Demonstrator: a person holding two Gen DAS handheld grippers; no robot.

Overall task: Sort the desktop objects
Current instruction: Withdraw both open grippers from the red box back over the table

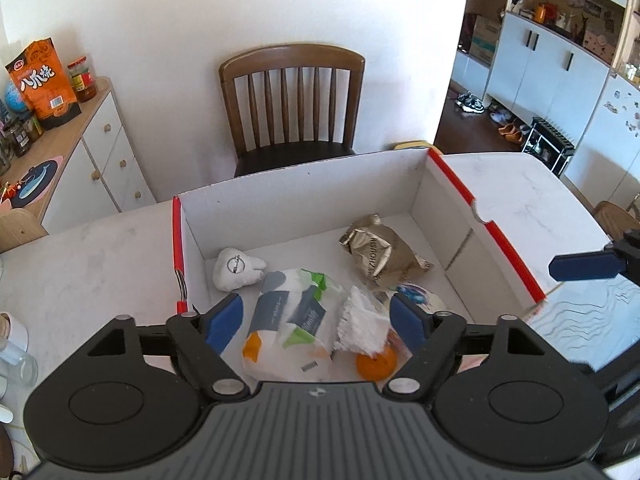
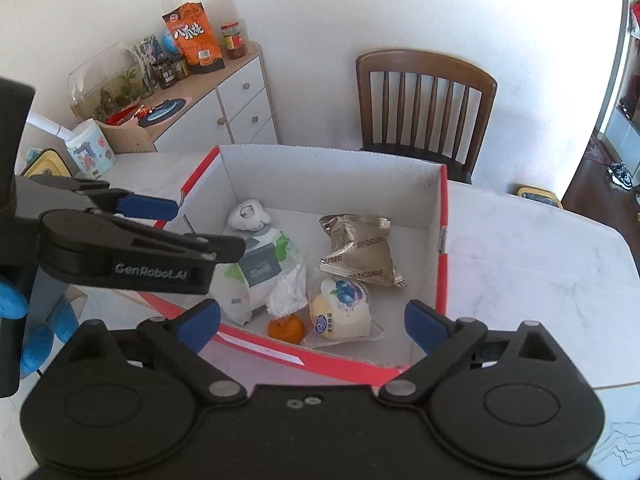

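A white, grey and green plastic packet (image 1: 288,320) with an orange patch at one corner lies crumpled on the floor of the cardboard box (image 1: 304,200), a white crinkled wrapper (image 1: 362,322) leaning on its side. It sits directly under and between the blue pads of the left gripper (image 1: 316,322), whose jaws stand wide and grip nothing. Just beside that gripper's right pad lies a small orange fruit (image 1: 376,366). Beyond its tips rest a white tooth-shaped plush (image 1: 236,270), toward its left pad, and a gold foil snack bag (image 1: 380,256), toward its right.

The right gripper (image 2: 312,322) hangs over the box's near red-edged wall with its jaws spread very wide and empty. Between and just past its pads lie the orange fruit (image 2: 286,328) and a round white bun in a clear wrapper printed with blue (image 2: 342,312). The left gripper (image 2: 182,228) reaches in from its left, held by a blue-gloved hand (image 2: 24,320).

The box stands on a pale marble-patterned table (image 1: 532,204).
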